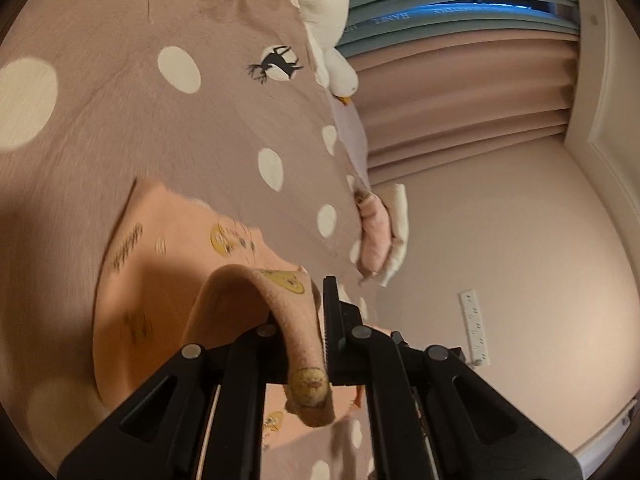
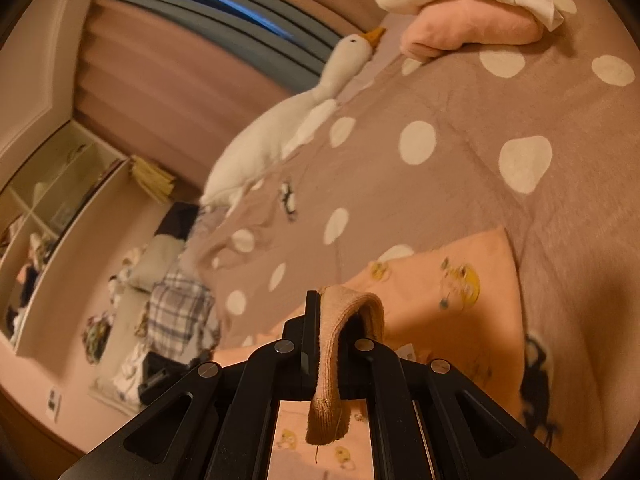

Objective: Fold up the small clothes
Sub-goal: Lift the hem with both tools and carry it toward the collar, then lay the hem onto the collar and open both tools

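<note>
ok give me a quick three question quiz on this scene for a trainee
1. True or false: both the left tool and the right tool are shut on the peach printed cotton garment.
2. What lies under the garment? A) a wooden table B) a dusty-pink bedspread with cream dots C) a grey carpet
3. In the right wrist view, which soft toy lies along the far edge of the bed?

Key
1. True: each tool pinches a ribbed edge of the garment.
2. B
3. The white plush goose with an orange beak.
</note>
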A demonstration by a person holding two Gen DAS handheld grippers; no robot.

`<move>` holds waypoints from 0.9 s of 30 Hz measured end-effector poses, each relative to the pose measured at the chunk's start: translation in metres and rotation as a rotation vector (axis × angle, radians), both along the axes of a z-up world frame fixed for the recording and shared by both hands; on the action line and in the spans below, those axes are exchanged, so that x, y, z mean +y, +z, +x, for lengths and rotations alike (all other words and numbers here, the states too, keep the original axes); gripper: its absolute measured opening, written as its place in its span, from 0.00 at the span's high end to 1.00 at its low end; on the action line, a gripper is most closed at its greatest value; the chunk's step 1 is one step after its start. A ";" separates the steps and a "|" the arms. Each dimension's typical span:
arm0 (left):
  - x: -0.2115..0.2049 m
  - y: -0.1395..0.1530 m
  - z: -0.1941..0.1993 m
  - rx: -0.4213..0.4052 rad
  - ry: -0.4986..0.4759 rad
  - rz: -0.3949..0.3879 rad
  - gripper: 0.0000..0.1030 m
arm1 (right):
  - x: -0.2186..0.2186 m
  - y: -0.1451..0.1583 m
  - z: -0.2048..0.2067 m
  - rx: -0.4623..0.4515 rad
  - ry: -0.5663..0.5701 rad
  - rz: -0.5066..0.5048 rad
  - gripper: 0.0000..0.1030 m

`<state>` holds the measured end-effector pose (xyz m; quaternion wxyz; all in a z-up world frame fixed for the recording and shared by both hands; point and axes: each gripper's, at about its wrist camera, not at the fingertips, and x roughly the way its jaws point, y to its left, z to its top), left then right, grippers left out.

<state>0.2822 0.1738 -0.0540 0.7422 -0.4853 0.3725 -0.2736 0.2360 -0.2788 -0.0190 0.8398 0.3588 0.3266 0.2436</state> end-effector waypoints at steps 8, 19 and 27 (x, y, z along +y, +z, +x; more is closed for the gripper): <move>-0.013 -0.024 0.049 0.104 0.011 0.181 0.95 | 0.002 -0.021 0.043 0.114 -0.032 -0.049 0.95; 0.014 -0.049 0.061 0.242 0.087 0.204 0.61 | -0.028 -0.052 0.054 0.298 -0.100 -0.042 0.70; 0.018 0.007 0.023 0.078 0.025 0.433 0.39 | -0.032 -0.008 0.019 0.134 -0.038 -0.202 0.55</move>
